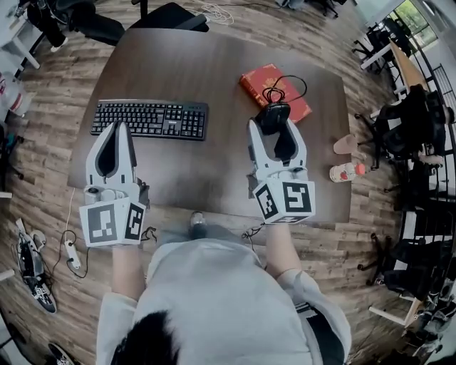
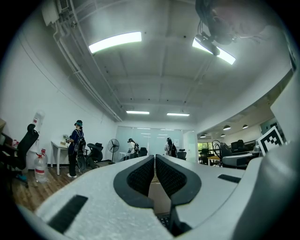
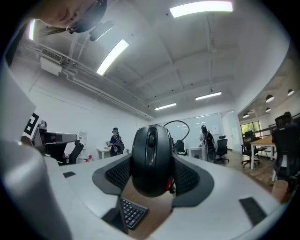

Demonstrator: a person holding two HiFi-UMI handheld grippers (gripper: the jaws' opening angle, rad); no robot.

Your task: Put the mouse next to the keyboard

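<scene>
A black wired mouse point(image 1: 273, 114) is clamped between the jaws of my right gripper point(image 1: 273, 125), above the brown table point(image 1: 178, 64) just in front of the red book. In the right gripper view the mouse point(image 3: 150, 157) fills the gap of that gripper point(image 3: 152, 164), with its cable arching away behind it. The black keyboard point(image 1: 151, 118) lies on the table's left half and also shows low in the right gripper view point(image 3: 132, 212). My left gripper point(image 1: 117, 128) hangs just in front of the keyboard's left end, with its jaws pressed together and empty point(image 2: 154, 161).
A red book point(image 1: 265, 80) lies at the back right with the mouse cable point(image 1: 288, 87) looped over it. A small bottle point(image 1: 347, 172) and a tan object point(image 1: 347, 145) rest near the table's right edge. Office chairs stand behind point(image 1: 171, 16) and to the right point(image 1: 410, 121).
</scene>
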